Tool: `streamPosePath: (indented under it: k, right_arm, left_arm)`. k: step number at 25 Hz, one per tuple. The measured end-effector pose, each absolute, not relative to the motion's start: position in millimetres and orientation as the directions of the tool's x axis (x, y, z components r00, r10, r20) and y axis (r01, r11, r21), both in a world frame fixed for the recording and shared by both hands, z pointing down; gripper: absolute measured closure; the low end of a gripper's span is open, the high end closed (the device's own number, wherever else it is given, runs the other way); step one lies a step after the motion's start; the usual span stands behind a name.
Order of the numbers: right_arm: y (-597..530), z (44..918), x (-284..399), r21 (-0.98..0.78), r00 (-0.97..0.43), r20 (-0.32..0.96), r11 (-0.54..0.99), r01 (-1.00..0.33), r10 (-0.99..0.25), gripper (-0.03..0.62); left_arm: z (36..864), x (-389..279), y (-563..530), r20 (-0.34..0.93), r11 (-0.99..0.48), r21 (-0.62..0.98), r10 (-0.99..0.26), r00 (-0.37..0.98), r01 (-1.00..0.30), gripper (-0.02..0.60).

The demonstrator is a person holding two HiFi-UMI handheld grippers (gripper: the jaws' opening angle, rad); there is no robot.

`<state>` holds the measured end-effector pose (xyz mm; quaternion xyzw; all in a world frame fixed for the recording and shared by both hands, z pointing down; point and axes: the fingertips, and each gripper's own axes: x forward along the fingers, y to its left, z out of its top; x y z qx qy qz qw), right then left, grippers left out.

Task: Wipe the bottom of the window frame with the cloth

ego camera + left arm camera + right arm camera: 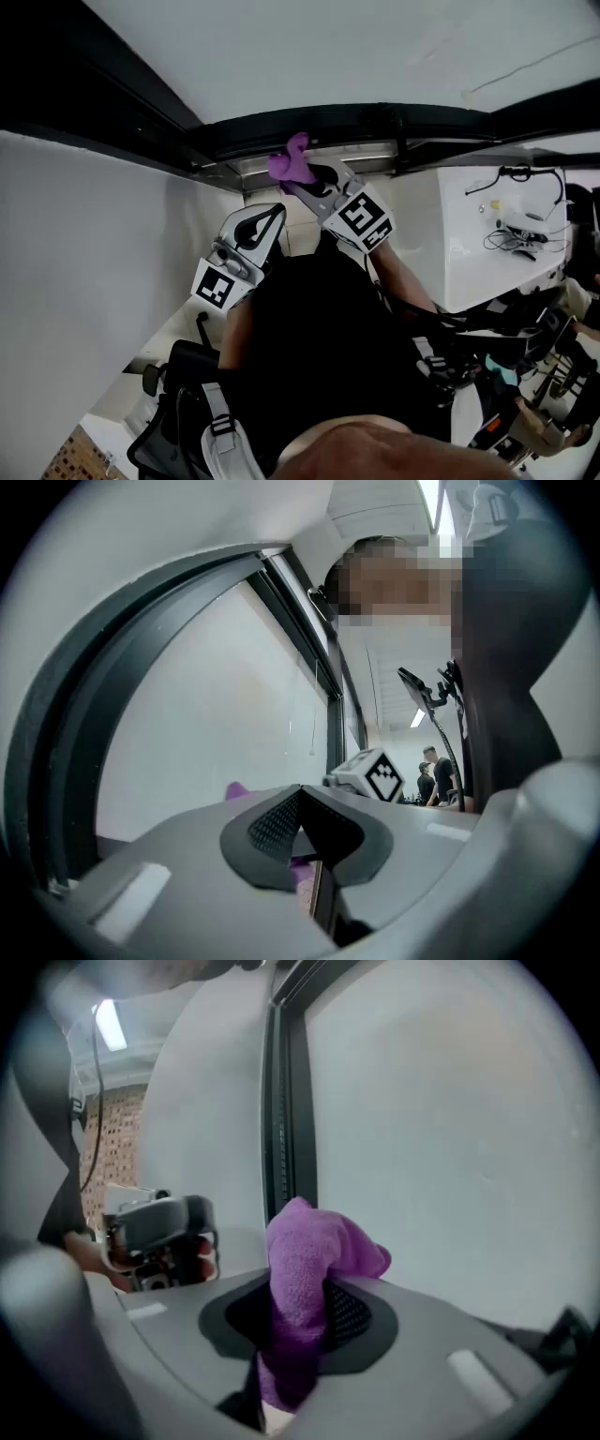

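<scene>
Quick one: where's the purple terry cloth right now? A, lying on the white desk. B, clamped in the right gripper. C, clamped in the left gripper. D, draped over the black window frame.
B: the right gripper view shows the purple terry cloth pinched between the jaws of the right gripper, its free end sticking up past them, while the left gripper is shut on nothing.
</scene>
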<state>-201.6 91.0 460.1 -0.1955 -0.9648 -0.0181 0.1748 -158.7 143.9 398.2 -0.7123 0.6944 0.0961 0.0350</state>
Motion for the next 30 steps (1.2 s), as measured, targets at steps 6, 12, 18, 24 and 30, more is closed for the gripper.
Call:
streamPosePath:
  k: [6, 12, 18, 24, 30]
  right_arm:
    - [121, 486, -338, 0.215, -0.799, 0.553, 0.887, 0.408, 0.234, 0.490]
    - [150, 528, -383, 0.375, -0.711, 0.687, 0.765, 0.524, 0.150, 0.491]
    - [146, 517, -366, 0.354, -0.721, 0.667, 0.771, 0.530, 0.189, 0.313]
    - [140, 499, -362, 0.392, -0.773, 0.619, 0.800, 0.455, 0.137, 0.351]
    - [126, 502, -381, 0.342, -0.771, 0.629, 0.856, 0.388, 0.098, 0.520]
  left_arm:
    - [399, -166, 177, -0.203, 0.016, 0.068, -0.979, -0.030, -0.998, 0.580]
    - [404, -171, 195, -0.208, 0.035, 0.075, -0.977, -0.051, -0.997, 0.580]
    - [409, -179, 197, -0.205, 0.004, 0.090, -0.979, -0.022, -0.996, 0.580]
    - [410, -182, 197, -0.205, -0.016, 0.093, -0.979, -0.003, -0.995, 0.580]
    - [415, -189, 201, -0.208, -0.009, 0.110, -0.978, -0.015, -0.994, 0.580]
